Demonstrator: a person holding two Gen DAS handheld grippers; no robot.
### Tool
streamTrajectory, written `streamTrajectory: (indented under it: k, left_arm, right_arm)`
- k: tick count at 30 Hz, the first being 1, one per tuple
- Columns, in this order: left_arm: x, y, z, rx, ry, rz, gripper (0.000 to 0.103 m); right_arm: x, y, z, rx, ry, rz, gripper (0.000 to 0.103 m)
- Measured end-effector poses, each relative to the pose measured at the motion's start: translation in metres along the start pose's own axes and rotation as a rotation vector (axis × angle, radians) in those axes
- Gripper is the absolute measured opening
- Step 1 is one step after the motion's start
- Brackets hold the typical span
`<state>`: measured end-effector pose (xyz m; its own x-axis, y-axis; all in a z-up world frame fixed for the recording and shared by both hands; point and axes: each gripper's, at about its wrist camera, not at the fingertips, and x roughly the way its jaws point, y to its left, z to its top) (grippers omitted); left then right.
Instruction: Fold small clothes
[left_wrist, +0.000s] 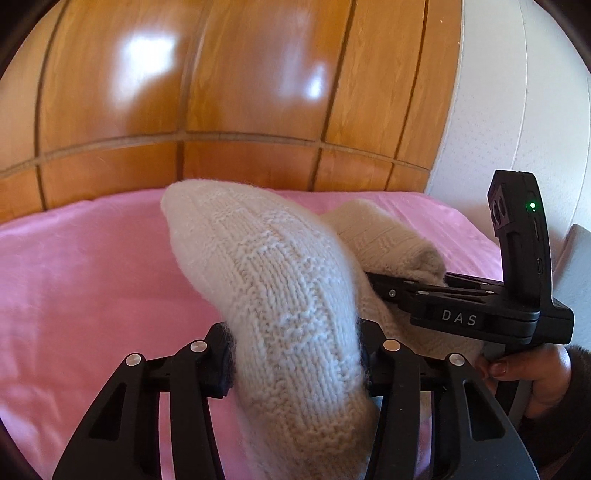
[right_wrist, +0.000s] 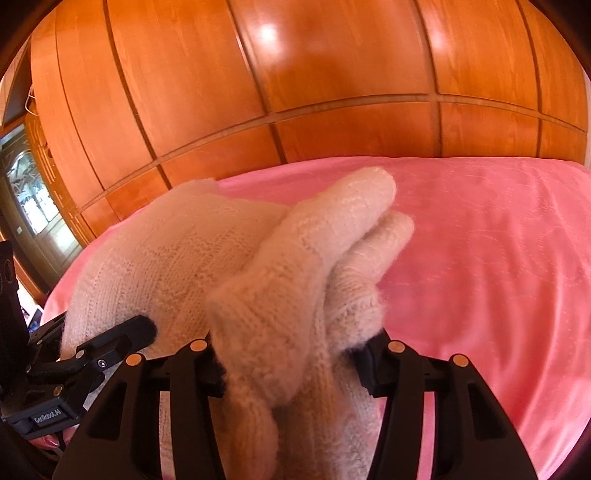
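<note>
Two grippers hold cream knitted socks above a bed (left_wrist: 92, 266) covered by a pink sheet, with wooden panelling (left_wrist: 221, 92) behind. The left gripper (left_wrist: 295, 365) has its jaws closed on the thick knit of one sock (left_wrist: 280, 288), pads pressing both flanks, the toe arching up and away from it. The right gripper (right_wrist: 291, 354), seen from its own camera, is likewise clamped on bunched knit (right_wrist: 295, 266), from which two rounded ends project side by side; whether these belong to one folded sock or to two cannot be told. In the left view the right gripper (left_wrist: 436, 280) appears side-on, its tips buried in a second sock (left_wrist: 384, 240), a hand (left_wrist: 532, 373) on its handle. To do the fold well, judged from here: keep both grips firm, bring the held ends level and aligned, lower the knit onto the sheet before releasing, and let the toe settle flat rather than twisted. Count: two grippers, at least two socks, one bed, one visible hand clearly shown.
</note>
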<state>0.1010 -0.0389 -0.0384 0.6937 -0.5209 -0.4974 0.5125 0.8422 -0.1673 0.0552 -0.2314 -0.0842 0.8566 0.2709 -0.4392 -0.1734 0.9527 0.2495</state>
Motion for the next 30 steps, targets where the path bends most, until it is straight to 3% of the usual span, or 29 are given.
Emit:
streamTrajectory:
  k: [6, 14, 19, 23, 26, 28, 30]
  left_arm:
    - [-0.004, 0.034, 0.007, -0.022, -0.028, 0.064, 0.048]
    - [0.013, 0.079, 0.038, -0.042, -0.096, 0.116, 0.048]
    - [0.048, 0.097, 0.058, -0.031, -0.134, 0.139, 0.048]
    - [0.095, 0.118, 0.068, -0.092, -0.08, 0.175, 0.048]
    - [0.131, 0.14, 0.055, -0.226, 0.023, 0.25, 0.057]
    - [0.133, 0.153, 0.042, -0.313, 0.031, 0.219, 0.069]
    - [0.131, 0.16, 0.036, -0.367, 0.045, 0.189, 0.077]
  right_arm:
    - [0.026, 0.025, 0.016, -0.022, -0.007, 0.056, 0.05]
    - [0.074, 0.046, 0.063, -0.092, -0.06, 0.079, 0.049]
    - [0.107, 0.036, 0.097, -0.14, -0.112, 0.043, 0.049]
    - [0.144, 0.014, 0.114, -0.133, -0.122, -0.013, 0.049]
    - [0.173, -0.009, 0.113, -0.084, -0.085, -0.097, 0.051]
    - [0.186, -0.026, 0.103, -0.038, -0.06, -0.122, 0.069]
    - [0.186, -0.036, 0.097, 0.003, -0.05, -0.126, 0.073]
